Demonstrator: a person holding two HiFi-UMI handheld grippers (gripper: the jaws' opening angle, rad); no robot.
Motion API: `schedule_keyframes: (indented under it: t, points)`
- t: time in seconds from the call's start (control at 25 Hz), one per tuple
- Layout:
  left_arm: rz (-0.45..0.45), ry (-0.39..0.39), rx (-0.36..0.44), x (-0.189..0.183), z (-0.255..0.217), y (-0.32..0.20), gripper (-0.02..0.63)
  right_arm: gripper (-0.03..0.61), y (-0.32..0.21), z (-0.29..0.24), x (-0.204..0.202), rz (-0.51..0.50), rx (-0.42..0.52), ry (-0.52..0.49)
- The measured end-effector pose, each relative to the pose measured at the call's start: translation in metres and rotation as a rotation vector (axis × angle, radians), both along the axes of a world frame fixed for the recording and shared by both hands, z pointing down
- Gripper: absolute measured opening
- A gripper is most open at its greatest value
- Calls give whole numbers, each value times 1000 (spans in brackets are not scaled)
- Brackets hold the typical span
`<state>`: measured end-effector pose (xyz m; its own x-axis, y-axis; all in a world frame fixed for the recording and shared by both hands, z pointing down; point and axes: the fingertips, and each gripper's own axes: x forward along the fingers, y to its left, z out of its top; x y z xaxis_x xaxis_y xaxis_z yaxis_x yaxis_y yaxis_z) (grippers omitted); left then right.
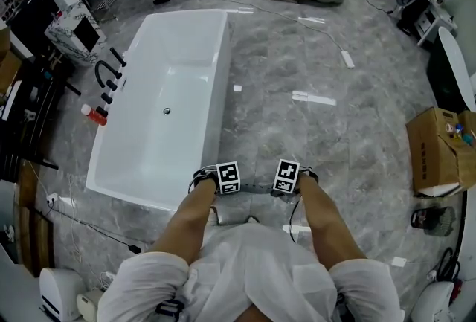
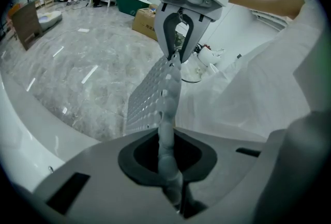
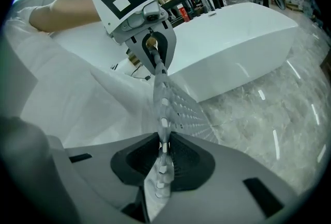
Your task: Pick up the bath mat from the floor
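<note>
You have the bath mat [image 2: 154, 94] off the floor, stretched between your two grippers. It is a thin, translucent, greyish sheet covered in close rows of small round dots. One edge is pinched in your left gripper [image 2: 169, 166] and the opposite edge in your right gripper [image 3: 163, 163]. The span between them stands nearly on edge, beside the bathtub.

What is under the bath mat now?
Marble floor shows past the bath mat, stretched between the left gripper and right gripper. Its lower edge and the floor directly beneath are hidden by the gripper bodies and the person's white clothing.
</note>
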<state>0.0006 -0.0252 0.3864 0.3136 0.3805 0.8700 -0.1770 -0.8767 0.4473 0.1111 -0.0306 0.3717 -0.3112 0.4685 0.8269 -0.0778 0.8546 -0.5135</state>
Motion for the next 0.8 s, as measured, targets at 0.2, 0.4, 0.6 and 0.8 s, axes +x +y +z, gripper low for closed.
schedule_keyframes:
  t: [0.2,0.4,0.6,0.8]
  points:
    - [16,-3,-9,-4,-2,-4,31,78,-2,0,-3,18,-6,-8]
    - [26,4,-25,-3,-1,3,32,78,4,2,-3,22,-17,-8]
    - [31,7,-35,-5,1,7,32,78,10,4,-5,24,-26,-9]
    - [30,8,-48,-5,-3,11,31,78,13,1,-5,25,-36,-13]
